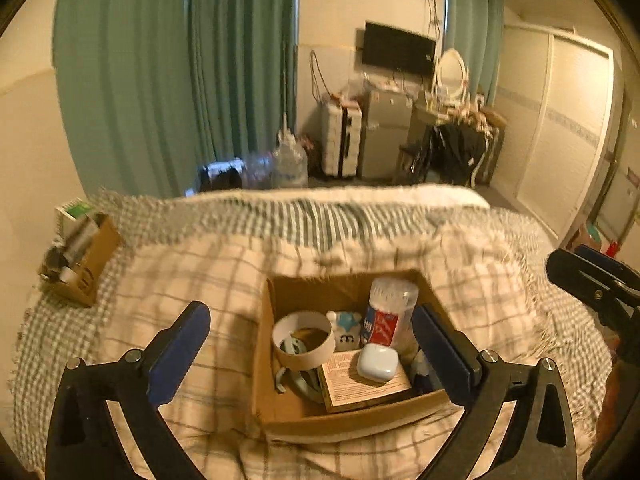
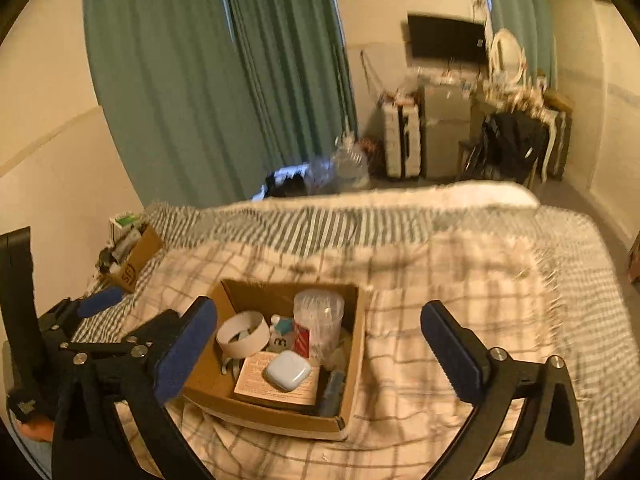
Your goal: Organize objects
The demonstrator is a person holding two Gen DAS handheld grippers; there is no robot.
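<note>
Both grippers released over the bed

The cardboard box (image 1: 280, 412) sat mid-bed on the checked blanket (image 1: 224, 264); the left gripper (image 1: 312, 348) gaped around it untouching, while the right gripper (image 2: 320, 344) gaped, box under its left jaw.

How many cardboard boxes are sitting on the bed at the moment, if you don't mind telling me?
2. One open cardboard box sits near the grippers, mid-bed; a smaller box stands at the bed's far left edge by the wall. Others may be out of view.
</note>
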